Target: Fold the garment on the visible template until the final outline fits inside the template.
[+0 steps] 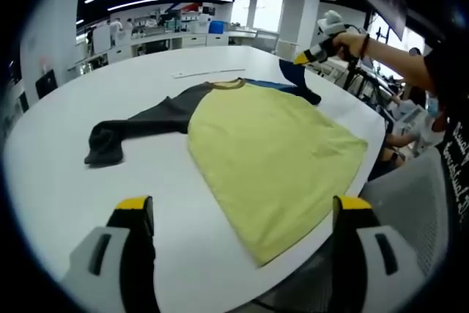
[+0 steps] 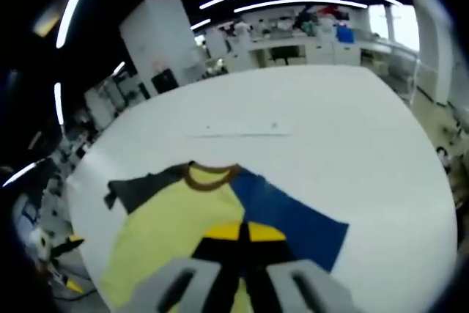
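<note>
Sitting in an open lab room with ceiling strip lights and benches at the back: a big white table (image 1: 58, 174), carrying a shirt (image 1: 271, 144) spread flat, yellow body up, brown collar toward the far side. Lying stretched out over the table in the left gripper view: a dark sleeve (image 1: 139, 126), ending in a bunched cuff. Hanging a little past the near table edge: the yellow hem corner. Standing released and wide apart at the bottom of that view: the left gripper (image 1: 238, 214), yellow-tipped fingers (image 1: 134, 204) hovering short of the hem, not touching the cloth. Reaching in from the right of that view, held in a person's hand (image 1: 352, 43): the right gripper (image 1: 304, 58), lifting the blue sleeve (image 1: 297, 78) up off the table. Pinching together in the right gripper view: the right gripper (image 2: 239, 231), yellow tips closed on the blue sleeve (image 2: 293, 221), with the yellow body (image 2: 168, 225) and collar (image 2: 209, 175) lying just beyond and to the left. Lying farther out on the table: a thin pale strip (image 2: 238, 135).
</note>
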### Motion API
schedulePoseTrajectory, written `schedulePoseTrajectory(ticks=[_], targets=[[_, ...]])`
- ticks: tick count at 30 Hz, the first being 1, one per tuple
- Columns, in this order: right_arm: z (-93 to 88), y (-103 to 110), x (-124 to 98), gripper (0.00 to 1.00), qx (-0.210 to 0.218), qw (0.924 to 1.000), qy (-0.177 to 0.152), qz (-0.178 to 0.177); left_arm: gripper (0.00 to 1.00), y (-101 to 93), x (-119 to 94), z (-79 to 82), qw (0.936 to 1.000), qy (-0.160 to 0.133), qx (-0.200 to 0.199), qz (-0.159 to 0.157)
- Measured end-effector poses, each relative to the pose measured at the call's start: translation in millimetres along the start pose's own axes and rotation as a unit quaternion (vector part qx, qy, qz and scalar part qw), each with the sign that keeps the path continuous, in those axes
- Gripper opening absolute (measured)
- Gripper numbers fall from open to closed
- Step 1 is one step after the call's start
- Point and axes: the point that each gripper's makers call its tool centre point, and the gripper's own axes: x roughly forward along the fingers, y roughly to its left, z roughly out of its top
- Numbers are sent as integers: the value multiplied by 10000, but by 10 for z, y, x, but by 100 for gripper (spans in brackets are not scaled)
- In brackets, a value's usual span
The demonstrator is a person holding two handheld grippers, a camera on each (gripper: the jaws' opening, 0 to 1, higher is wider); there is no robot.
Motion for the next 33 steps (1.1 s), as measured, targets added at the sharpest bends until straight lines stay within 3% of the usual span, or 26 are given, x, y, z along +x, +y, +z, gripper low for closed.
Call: schedulePoseTrajectory(ticks=[27, 33], targets=[[188, 853, 475, 0, -380, 9974, 129, 602, 99, -4, 30, -45, 10000, -7, 5, -20], [208, 1001, 535, 0, -299, 9972, 142, 674, 99, -4, 51, -20, 9999, -82, 11, 57]])
